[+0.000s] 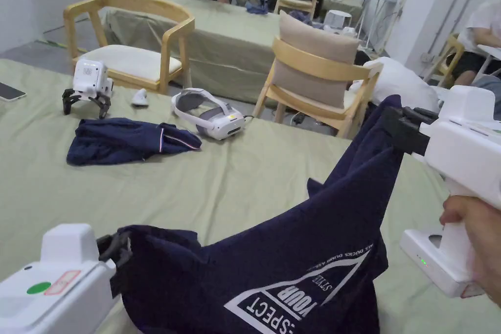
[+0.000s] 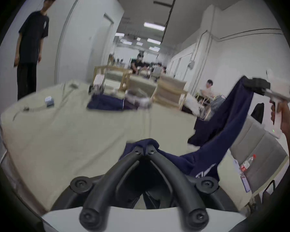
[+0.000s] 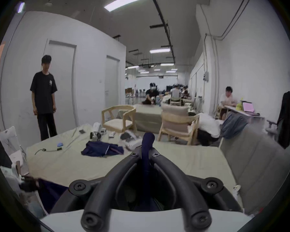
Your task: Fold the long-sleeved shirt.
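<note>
Shirt [image 1: 303, 252] of soft navy knit, with a white printed triangle and lettering on its front, hangs between the two grippers above the table [image 1: 235, 178], its lower folds bunched low at the near edge. Its long axis climbs from low left to high right — the cloth is drawn into a taut, creased band along that line. The left gripper [image 2: 145, 149] has its black curved fingers [image 2: 124, 163] clenched on a bunched wad of the fabric at the low end. The right gripper [image 3: 145, 153], held up by a hand [image 1: 477, 247], has its fingers [image 3: 124, 167] pinched on a narrow rolled edge that sticks up past the tips. Beyond, on the pale green, wrinkled tablecloth, lie a second crumpled navy garment [image 1: 127, 140], a white headset [image 1: 210, 114] and a spare gripper [image 1: 88, 86]. Wooden chairs [image 1: 318, 80] stand behind the table.
</note>
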Demonstrator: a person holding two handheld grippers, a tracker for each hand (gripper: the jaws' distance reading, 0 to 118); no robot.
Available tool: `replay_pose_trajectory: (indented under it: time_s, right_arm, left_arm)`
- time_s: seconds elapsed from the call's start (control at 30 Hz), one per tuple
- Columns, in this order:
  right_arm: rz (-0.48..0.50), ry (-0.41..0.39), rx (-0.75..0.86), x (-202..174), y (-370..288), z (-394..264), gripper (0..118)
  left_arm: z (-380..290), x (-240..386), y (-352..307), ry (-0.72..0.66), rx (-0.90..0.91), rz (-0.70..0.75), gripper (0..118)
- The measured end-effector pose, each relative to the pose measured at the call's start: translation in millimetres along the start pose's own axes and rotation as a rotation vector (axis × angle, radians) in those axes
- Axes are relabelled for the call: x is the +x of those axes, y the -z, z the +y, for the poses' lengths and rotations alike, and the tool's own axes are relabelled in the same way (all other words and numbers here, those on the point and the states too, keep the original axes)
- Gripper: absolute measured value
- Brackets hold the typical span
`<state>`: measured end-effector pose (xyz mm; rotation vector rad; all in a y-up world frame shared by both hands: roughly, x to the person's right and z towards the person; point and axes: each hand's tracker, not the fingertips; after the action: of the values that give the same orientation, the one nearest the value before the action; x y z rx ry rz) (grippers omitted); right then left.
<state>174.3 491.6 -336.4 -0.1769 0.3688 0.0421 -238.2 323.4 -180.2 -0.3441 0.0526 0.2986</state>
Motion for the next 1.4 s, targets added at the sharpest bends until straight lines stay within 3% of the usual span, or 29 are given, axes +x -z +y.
replay_pose_trajectory:
  time_s: [0.13,0.3,0.4,0.47,0.53,0.6,0.87,1.07,1.4]
  right_arm:
    - [-0.057,0.006,0.077,12.9,-37.5,38.2,4]
    - [-0.07,0.073,0.15,22.5,-67.0,87.0,4]
    - [-0.116,0.054,0.183,22.4,-75.5,119.0,4]
    - [-0.167,-0.012,0.158,19.0,-75.0,141.2,4]
    - [-0.171,0.01,0.197,18.3,-75.9,161.6,4]
    - [-0.205,0.023,0.208,19.7,-74.8,181.1,4]
    - [-0.255,0.095,0.246,33.1,-52.5,258.6,4]
    - [-0.331,0.079,0.266,43.1,-17.1,303.3,4]
    - [-0.374,0.043,0.378,61.2,45.5,350.6,4]
  left_arm:
    - [76.6,22.0,-2.9,0.076,0.134,-0.034,4]
    - [169.6,46.1,-10.1,0.121,0.27,-0.04,4]
    - [223.6,57.8,-15.4,0.113,0.312,-0.061,4]
    - [257.7,68.2,-17.8,0.134,0.327,-0.091,4]
    - [287.0,86.0,-18.9,0.243,0.39,-0.039,4]
    - [313.1,96.2,-18.7,0.255,0.418,-0.041,4]
    - [419.5,132.5,7.5,0.285,0.465,0.012,4]
    - [484.4,152.1,38.5,0.288,0.488,0.062,4]
    - [574.9,175.2,87.0,0.259,0.562,0.12,4]
